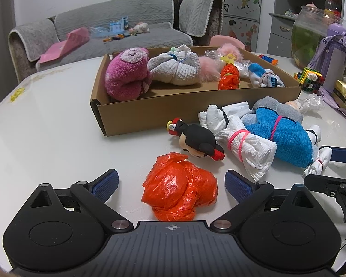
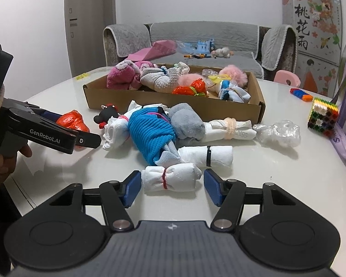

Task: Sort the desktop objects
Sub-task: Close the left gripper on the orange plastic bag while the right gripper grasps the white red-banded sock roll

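**Sorting Partly Done, Loose Bundles Left on the Bench**

A small white cloth roll tied with a red band (image 2: 171, 179) was seen lying on the bench (image 2: 276, 173) between the pads of the right tongs (image 2: 172, 188). The left pad appeared to touch the roll's end while a gap remained at the right pad, so the jaws were judged apart and not yet clamped. An orange plastic bag bundle (image 1: 180, 190) was framed by the left tongs (image 1: 171, 184), whose jaws stood wide apart with nothing gripped.

Just beyond, a blue knitted bundle (image 2: 151, 130), a grey sock (image 2: 189, 123), 3 more white rolls, a crumpled clear bag (image 2: 278, 132) and a black-haired doll (image 1: 195, 139) were left unsorted in a loose heap on the bench.

Behind them, the cardboard box (image 2: 219, 112) was already holding a pink plush (image 1: 126, 73), a grey-white bundle, pink fluff and an orange bag. The task was judged roughly half finished.
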Tool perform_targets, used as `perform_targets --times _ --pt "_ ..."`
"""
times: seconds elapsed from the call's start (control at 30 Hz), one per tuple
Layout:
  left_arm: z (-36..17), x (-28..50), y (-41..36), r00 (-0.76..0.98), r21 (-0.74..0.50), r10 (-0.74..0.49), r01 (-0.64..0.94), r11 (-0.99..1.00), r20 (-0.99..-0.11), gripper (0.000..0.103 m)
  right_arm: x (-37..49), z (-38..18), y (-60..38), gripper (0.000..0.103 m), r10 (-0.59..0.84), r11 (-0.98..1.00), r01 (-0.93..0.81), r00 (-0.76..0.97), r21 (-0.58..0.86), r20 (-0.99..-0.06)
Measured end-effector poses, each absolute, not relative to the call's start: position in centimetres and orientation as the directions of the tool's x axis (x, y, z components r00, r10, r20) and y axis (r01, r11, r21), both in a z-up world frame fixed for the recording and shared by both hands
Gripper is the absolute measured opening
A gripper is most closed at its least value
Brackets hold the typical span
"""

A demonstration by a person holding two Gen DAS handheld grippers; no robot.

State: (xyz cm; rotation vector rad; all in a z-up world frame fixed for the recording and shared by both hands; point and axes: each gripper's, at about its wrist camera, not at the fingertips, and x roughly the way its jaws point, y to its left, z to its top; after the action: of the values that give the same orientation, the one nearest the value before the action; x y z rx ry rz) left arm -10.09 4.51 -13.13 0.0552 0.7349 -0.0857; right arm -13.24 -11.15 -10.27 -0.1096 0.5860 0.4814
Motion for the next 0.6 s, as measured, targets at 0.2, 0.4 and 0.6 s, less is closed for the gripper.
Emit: perform_targets --times 0.2,0.4,0.6 --pt "-12.6 -10.8 3.4 0.746 0.013 -0.118 0.167 0.986 -0.655 0.062 -13.6 -10.2 -11.1 0.046 0.423 0.874 -0.484 0.719 0.040 -0.551" --pt "-12.3 -10.8 3.2 0.734 0.006 -0.118 0.164 0.986 -0.668 0.056 -14.3 -9.8 -11.6 0.046 0.435 0.874 -0.482 0.729 0.054 -0.529" --pt "-11.3 -12.0 3.5 0.738 0.013 -0.099 0.144 0.990 -0.668 0.056 -14.5 -8.9 -12.8 0.046 0.440 0.881 -0.465 0.745 0.081 -0.502"
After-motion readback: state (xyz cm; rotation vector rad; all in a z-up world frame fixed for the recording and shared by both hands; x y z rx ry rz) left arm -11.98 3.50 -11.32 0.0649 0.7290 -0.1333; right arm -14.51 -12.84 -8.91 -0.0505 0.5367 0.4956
